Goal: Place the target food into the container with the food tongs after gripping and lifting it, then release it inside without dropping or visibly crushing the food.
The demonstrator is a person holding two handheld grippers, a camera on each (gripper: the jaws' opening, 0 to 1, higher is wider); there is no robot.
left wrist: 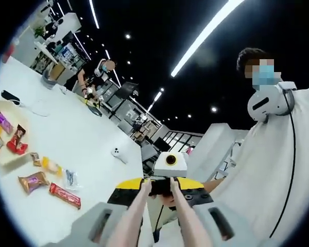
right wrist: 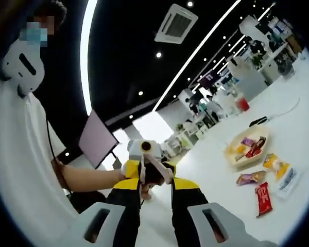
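The pale food tongs point(left wrist: 181, 211) run forward between my left gripper's point(left wrist: 159, 213) grey jaws, and their arms close together at the far end. My right gripper point(left wrist: 162, 189), yellow and black, faces that end closely. A beige tray point(left wrist: 1, 154) on the white table point(left wrist: 87, 128) holds several snack packs. Beside it lie a red bar point(left wrist: 65, 195), a brown pack point(left wrist: 33, 181) and a yellow pack point(left wrist: 50, 165). In the right gripper view my right gripper point(right wrist: 157, 213) stands wide, the left gripper point(right wrist: 154, 180) close ahead. The tray point(right wrist: 232, 152) and red bar point(right wrist: 263, 199) lie far right.
A person in a white shirt point(left wrist: 278, 175) stands close behind the grippers, a forearm point(right wrist: 87, 177) reaching in. A small white object point(left wrist: 117, 153) and a black device with a cable point(left wrist: 10, 96) lie on the table. Desks and people fill the room behind.
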